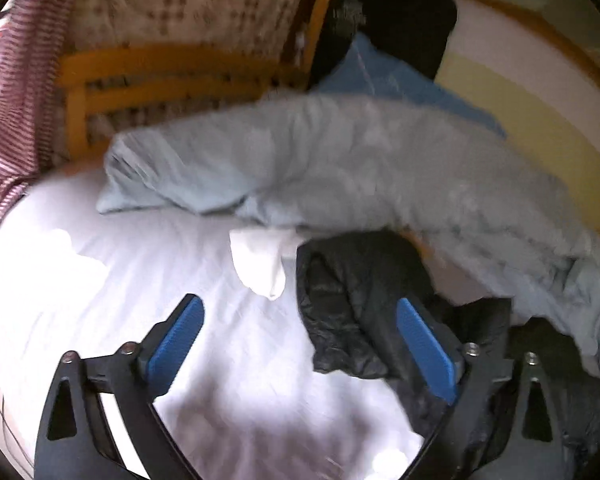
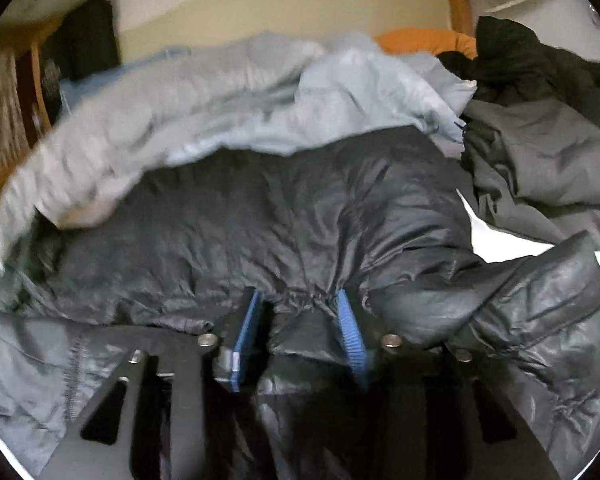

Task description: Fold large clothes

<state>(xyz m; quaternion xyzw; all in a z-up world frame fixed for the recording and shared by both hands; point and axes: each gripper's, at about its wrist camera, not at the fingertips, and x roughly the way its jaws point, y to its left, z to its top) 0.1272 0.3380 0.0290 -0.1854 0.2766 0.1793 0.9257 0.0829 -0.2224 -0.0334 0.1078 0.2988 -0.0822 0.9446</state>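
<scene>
A black puffer jacket (image 2: pixel 284 216) lies crumpled on the white bed sheet (image 1: pixel 120 280). In the right wrist view it fills the middle, and my right gripper (image 2: pixel 300 300) is closed on a gathered fold of its edge between the blue pads (image 2: pixel 350 328). In the left wrist view the jacket (image 1: pixel 356 300) lies at the right, one part of it lying by my right finger (image 1: pixel 424 348). My left gripper (image 1: pixel 300 332) is wide open and empty above the sheet.
A light blue-grey duvet (image 1: pixel 340 160) is bunched across the bed behind the jacket. A white cloth (image 1: pixel 260 264) lies beside it. A dark grey garment (image 2: pixel 540 152) is heaped at right. A wooden bed frame (image 1: pixel 140 72) and a striped red cloth (image 1: pixel 16 100) stand at left.
</scene>
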